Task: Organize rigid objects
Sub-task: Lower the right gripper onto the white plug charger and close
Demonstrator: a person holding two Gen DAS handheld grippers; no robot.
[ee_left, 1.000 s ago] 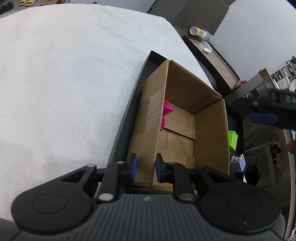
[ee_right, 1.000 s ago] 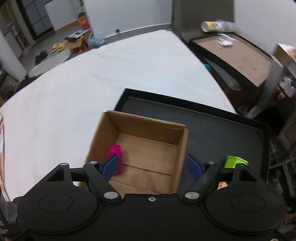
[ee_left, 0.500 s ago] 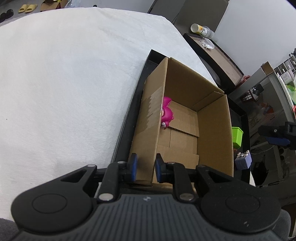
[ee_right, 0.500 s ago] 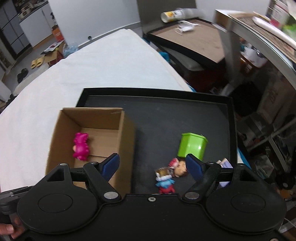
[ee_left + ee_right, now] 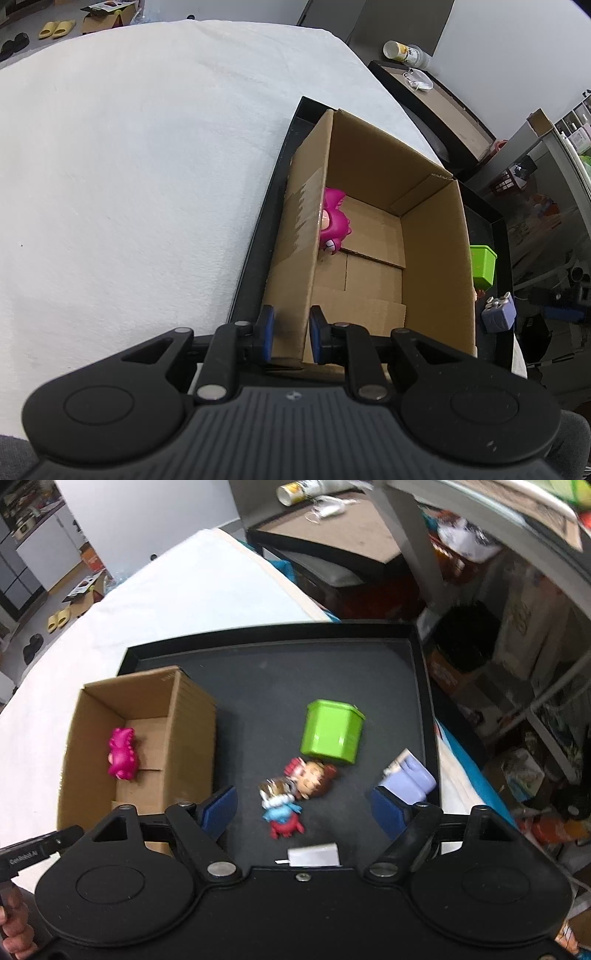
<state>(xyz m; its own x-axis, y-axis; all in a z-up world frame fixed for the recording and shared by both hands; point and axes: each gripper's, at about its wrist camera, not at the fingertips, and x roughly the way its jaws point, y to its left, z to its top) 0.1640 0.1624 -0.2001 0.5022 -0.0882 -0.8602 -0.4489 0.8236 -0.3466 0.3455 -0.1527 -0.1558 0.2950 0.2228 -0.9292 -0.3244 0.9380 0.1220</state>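
An open cardboard box (image 5: 436, 236) (image 5: 192, 723) stands on a black tray (image 5: 266, 672). A pink toy figure (image 5: 332, 225) (image 5: 122, 753) lies inside it. My left gripper (image 5: 290, 334) is shut on the box's near left wall. My right gripper (image 5: 303, 808) is open and empty above the tray, over a small doll figure (image 5: 295, 786). A green block (image 5: 332, 731) (image 5: 482, 267), a lilac block (image 5: 410, 775) (image 5: 498, 314) and a white charger (image 5: 314, 854) lie on the tray right of the box.
The tray rests on a bed with a white cover (image 5: 129, 166). A dark side table (image 5: 332, 528) with a bottle stands beyond. Shelves and clutter (image 5: 517, 664) are at the right.
My right gripper has swung from over the box to the right, over the loose toys on the tray. My left gripper keeps its hold on the box wall.
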